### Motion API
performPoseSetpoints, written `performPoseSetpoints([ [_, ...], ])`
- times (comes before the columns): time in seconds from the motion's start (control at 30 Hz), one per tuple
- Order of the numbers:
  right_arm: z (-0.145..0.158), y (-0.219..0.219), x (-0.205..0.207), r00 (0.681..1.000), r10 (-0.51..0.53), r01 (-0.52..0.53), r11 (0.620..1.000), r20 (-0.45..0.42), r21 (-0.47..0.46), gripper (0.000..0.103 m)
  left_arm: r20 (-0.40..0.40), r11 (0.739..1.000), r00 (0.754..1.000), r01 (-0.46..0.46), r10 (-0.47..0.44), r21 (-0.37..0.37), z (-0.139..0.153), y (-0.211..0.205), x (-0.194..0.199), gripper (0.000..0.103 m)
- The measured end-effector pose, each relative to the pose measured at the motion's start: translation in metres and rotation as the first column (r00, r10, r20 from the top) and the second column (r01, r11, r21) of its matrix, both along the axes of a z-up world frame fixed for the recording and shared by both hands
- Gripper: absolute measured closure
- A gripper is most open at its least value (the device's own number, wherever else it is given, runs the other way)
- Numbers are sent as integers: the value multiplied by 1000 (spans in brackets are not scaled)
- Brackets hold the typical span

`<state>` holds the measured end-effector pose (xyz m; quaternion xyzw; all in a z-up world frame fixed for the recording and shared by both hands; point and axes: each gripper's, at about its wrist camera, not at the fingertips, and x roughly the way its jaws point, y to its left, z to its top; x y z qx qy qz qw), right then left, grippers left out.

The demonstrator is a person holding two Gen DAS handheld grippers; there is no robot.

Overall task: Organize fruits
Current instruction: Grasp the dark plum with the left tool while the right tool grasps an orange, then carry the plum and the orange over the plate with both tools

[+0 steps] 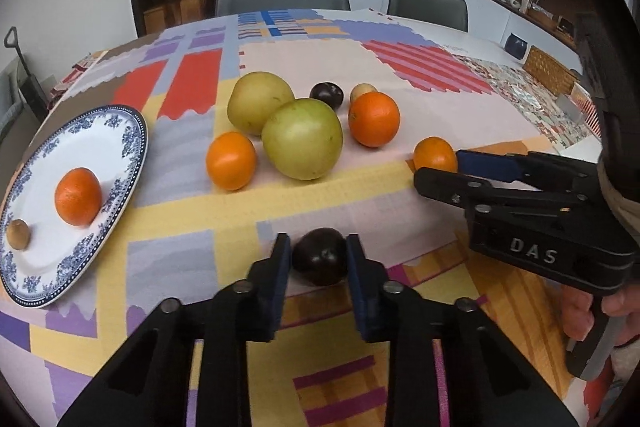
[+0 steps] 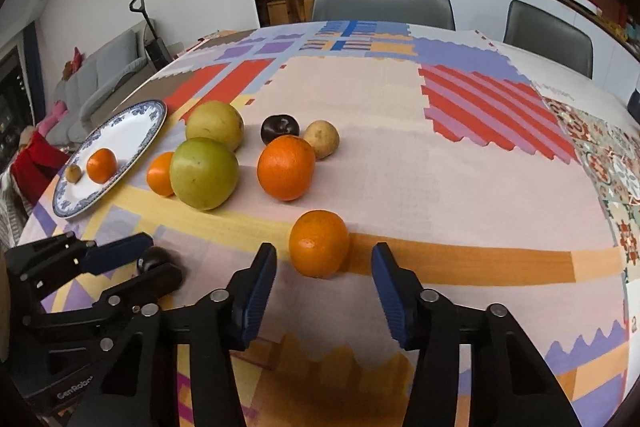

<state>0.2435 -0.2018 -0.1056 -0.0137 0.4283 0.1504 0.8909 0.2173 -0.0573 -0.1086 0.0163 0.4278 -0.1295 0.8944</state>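
Plate (image 1: pixel 132 147): far left on my patterned tablecloth (image 1: pixel 400 75); blue-and-white rim; it carries one small orange (image 1: pixel 77 196) and, nearer the edge, a small brown fruit (image 1: pixel 18 234); the two sit apart.

Loose orange, left (image 1: pixel 231 160): on the cloth just right of the plate; just beside the large green fruit (image 1: pixel 302 139) — from the right wrist view it sits partly behind it.

Green pair: the large green fruit in front; a yellower one (image 1: pixel 258 101) behind it, the two appearing to touch.

Left gripper (image 1: pixel 319 259): my near-centre tool in its own view; jaws parted, one blue pad on either side of a dark plum (image 1: pixel 320 257); a sliver of gap shows on the left side, the right pad is at the skin; I cannot tell whether it bears any squeeze; the plum rests on the cloth.

Back row: a second dark plum (image 1: pixel 327 95), then a pale tan fruit (image 1: pixel 362 91) just beside it; a big orange (image 1: pixel 374 119) stands in front of both.

Right gripper (image 2: pixel 324 279): jaws wide apart, holding nothing; an orange (image 2: pixel 319 243) lies on the cloth between and slightly ahead of the fingertips — clear space on both sides.

Surroundings: grey chairs (image 2: pixel 382 5) behind the table; shelving beyond.
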Motion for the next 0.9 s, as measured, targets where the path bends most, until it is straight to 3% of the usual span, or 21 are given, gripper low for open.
performPoseSetpoints([
  [0.37,-3,8,5,1000,4,-4,1000,5,-27,70,24,1000,1000,-13,13,-2,9,4,2,77],
  [0.67,7,11,-7,1000,24,-24,1000,13,20,71,63,1000,998,-16,17,-13,23,10,-7,77],
  [0.9,36,23,-30,996,57,-60,997,61,42,71,103,999,994,-31,35,-40,43,25,-23,77],
])
